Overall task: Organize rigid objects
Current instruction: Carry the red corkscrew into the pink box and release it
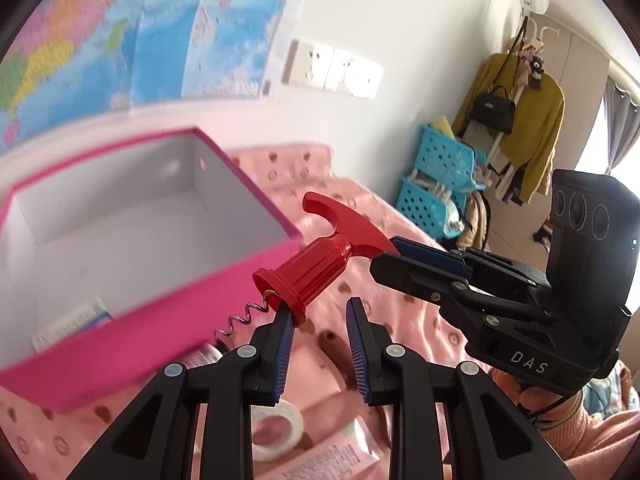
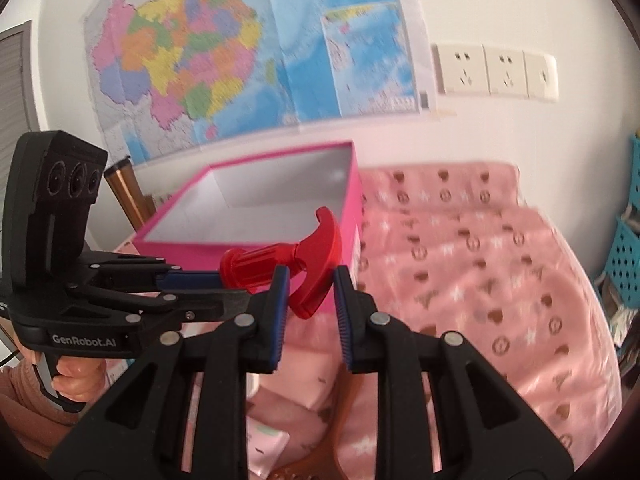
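A red corkscrew (image 1: 320, 264) with a T handle and a bare metal spiral hangs in the air beside the open pink box (image 1: 168, 312). My right gripper (image 1: 390, 254) is shut on its handle; in the right wrist view the handle (image 2: 320, 264) sits between the right fingers (image 2: 308, 276). My left gripper (image 1: 320, 312) is open, its left finger touching the corkscrew's flared base rim. The left gripper also shows in the right wrist view (image 2: 224, 280), reaching the red barrel. The box (image 2: 256, 240) has a white inside with a small packet in one corner.
A pink patterned blanket (image 2: 480, 264) covers the bed. A roll of white tape (image 1: 276, 432) and pink packets (image 1: 332, 460) lie under my left gripper. Blue perforated baskets (image 1: 436, 184) and a coat rack stand at the right. A map (image 2: 248, 52) hangs on the wall.
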Demonstrator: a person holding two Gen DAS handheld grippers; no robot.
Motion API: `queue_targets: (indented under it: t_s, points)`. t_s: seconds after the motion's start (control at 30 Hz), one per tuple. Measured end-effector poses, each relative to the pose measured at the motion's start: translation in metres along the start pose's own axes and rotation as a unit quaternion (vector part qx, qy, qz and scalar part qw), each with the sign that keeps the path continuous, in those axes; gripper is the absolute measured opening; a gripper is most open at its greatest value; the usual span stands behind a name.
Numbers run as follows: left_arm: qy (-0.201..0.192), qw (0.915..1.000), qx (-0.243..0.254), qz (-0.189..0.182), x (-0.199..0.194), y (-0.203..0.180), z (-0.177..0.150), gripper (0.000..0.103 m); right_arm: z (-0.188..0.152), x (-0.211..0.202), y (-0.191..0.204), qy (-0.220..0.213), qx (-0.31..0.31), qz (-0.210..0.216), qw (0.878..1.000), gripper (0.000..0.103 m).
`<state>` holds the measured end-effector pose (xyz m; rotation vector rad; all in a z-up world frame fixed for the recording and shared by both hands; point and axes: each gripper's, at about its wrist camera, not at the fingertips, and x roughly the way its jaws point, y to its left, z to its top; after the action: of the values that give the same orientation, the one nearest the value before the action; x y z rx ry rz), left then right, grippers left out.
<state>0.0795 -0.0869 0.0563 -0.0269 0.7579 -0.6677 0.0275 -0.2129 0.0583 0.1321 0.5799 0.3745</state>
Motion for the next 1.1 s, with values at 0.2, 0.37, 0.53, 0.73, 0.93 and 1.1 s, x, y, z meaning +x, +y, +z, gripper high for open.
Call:
queue_targets:
  t_s: [0.2,0.37,0.53,0.73,0.93,1.1]
  points:
    - [-0.020,0.9993,0.008,0.032,-0.011,0.012,0.023,0.026,0.026,0.011,0.009,-0.017,-0.017,0.014,1.000,0.025]
    - [-0.027,0.9977,0.014,0.061,-0.007,0.027,0.038,0.026,0.043,0.032,0.009,-0.018,-0.004,0.033,0.999,0.025]
    - [-0.014,0.9968,0.002,0.078,0.008,0.049,0.046,0.026,0.051,0.059,0.009,-0.004,0.000,0.032,0.999,0.025]
    - [0.004,0.9963,-0.014,0.085,0.026,0.067,0.048,0.026,0.052,0.091,0.004,0.029,0.004,0.024,0.999,0.025]
    - [0.028,0.9955,-0.024,0.087,0.045,0.077,0.045,0.026,0.047,0.109,-0.002,0.054,0.005,0.007,0.998,0.025]
    - [0.040,0.9948,-0.027,0.089,0.054,0.080,0.040,0.026,0.044,0.115,-0.005,0.057,-0.003,-0.014,0.998,0.025]
